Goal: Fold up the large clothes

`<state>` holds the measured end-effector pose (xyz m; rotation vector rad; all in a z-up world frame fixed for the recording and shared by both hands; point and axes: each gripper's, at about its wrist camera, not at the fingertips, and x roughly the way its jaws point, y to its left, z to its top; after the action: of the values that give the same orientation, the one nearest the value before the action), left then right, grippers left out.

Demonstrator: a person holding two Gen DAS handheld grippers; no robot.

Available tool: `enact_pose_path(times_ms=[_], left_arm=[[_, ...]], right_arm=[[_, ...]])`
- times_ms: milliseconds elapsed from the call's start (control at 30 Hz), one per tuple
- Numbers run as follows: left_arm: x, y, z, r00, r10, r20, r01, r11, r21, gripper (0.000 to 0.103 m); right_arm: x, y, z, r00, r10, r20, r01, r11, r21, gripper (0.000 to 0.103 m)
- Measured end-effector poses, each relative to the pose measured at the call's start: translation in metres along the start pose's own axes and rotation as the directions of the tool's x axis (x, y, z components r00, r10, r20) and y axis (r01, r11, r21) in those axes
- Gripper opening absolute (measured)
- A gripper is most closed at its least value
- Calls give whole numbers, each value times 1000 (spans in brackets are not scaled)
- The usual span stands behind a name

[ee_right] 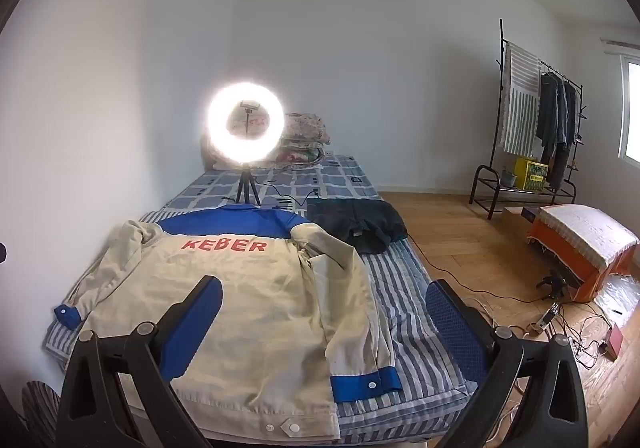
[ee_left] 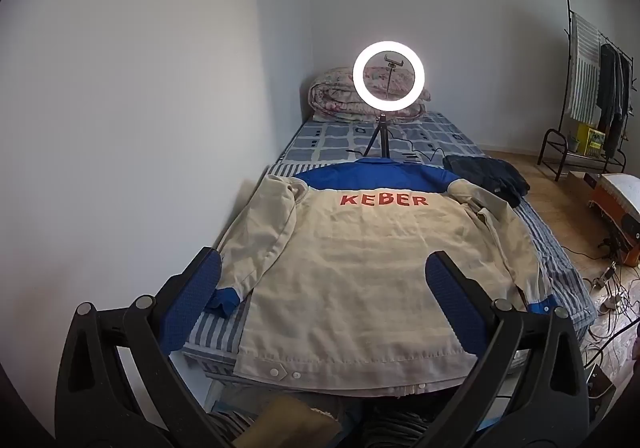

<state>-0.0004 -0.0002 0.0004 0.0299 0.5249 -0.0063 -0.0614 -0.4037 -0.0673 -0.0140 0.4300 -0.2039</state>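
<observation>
1. Basically, bed (ee_left: 552, 248) along the wall, striped sheet near end, blue-check sheet far end.
2. Jacket (ee_left: 360, 268) spread back-up on the bed's near half, beige body, blue yoke and cuffs, hem with snap buttons at the near edge. Red letters across the upper back read "KEBER" (ee_left: 384, 200).
3. Clothes rack (ee_right: 536, 128) at the far right wall, striped cloth and dark garments hanging; yellow box on its lower shelf, print too small to read.
4. Rolled floral quilt (ee_left: 332, 96) at the bed's far end.
5. Dark folded garment (ee_right: 360, 226) just beside the jacket's right shoulder.
6. Ring light (ee_left: 388, 75) on a small tripod, lit, standing on the bed beyond the collar.
7. Left gripper (ee_left: 324, 300) jaws spread wide, nothing between them, hovering over the hem and left sleeve.
8. Right gripper (ee_right: 324, 324) also wide apart, empty, over the right sleeve.
9. Right wrist view only: window at far right edge, right blue cuff (ee_right: 366, 384) with snap. Left wrist view only: left cuff up close, dark stuff below the bed edge, unclear.
</observation>
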Motion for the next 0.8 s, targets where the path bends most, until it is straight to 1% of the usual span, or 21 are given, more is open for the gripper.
enact_pose_path(times_ms=[233,267,400,467,800], left_arm=[[-3,-9,6,1000,9,24,-9,1000,-5,103],[-6,0,10,999,5,33,-5,1000,-22,103],[-7,1,12,999,9,37,-8,1000,-30,103],[-9,9,8,999,4,47,-2,999,-45,103],[-10,13,11,999,7,49,-4,999,-46,103]], right_arm=[[2,1,-1,1000,1,2,-1,1000,2,103],[0,0,0,1000,-2,9,2,1000,1,103],[-1,1,2,1000,0,11,0,1000,0,103],[-2,3,2,1000,0,13,0,1000,-4,103],[0,6,1,1000,3,10,-3,1000,-9,103]])
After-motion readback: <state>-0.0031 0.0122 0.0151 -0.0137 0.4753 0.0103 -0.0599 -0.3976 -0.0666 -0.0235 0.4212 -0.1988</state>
